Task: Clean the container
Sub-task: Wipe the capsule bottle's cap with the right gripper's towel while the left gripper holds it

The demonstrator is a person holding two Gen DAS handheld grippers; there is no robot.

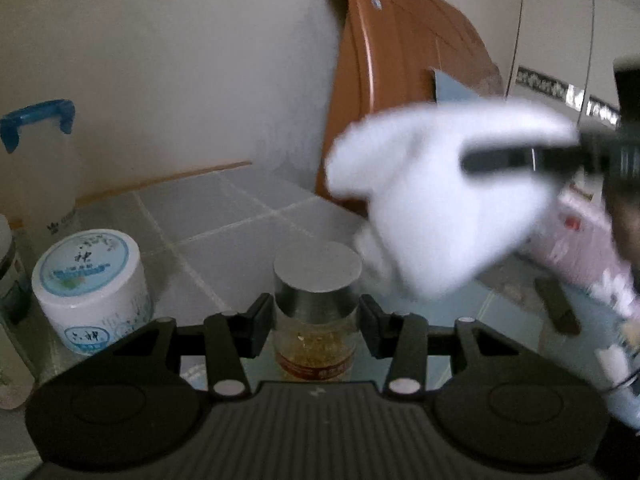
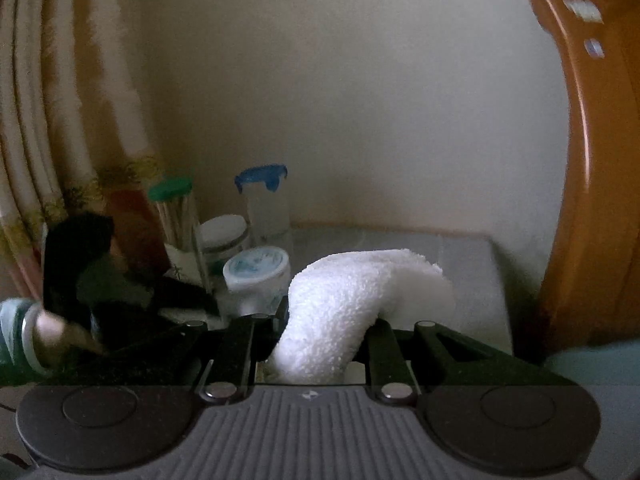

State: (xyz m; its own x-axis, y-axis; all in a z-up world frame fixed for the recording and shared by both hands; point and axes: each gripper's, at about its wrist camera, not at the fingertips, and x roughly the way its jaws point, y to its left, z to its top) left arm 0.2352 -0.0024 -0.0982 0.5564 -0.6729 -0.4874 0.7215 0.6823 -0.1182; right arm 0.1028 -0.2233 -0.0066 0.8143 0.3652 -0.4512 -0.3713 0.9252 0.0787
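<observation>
We have the small jar (image 1: 315, 312) clamped in our left claw (image 1: 316, 322), the pads pressing its sides just under the grey cap (image 1: 318, 266), and it stands low over the glass surface (image 1: 492, 316) near the middle of the scene; whether its base touches the glass we cannot tell. We judge the jar to be clear glass or hard plastic: stiff, smooth and likely slippery, light with only a little amber content at the bottom, and breakable if it drops onto the glass or tiles. The hold just below the cap seems sensible, since the shoulder there gives the pads something to bear against and leaves the cap top and lower wall free for wiping. Our right claw (image 2: 322, 320) is clenched on a folded white cloth (image 2: 352, 300), which hangs up and to the right of the jar. The cloth is soft, light and floppy, so it will drape and fold around the cap without scratching, though its loose end may flap. A white tub with a blue label (image 1: 90, 288) stands to the left, close enough to be knocked.
</observation>
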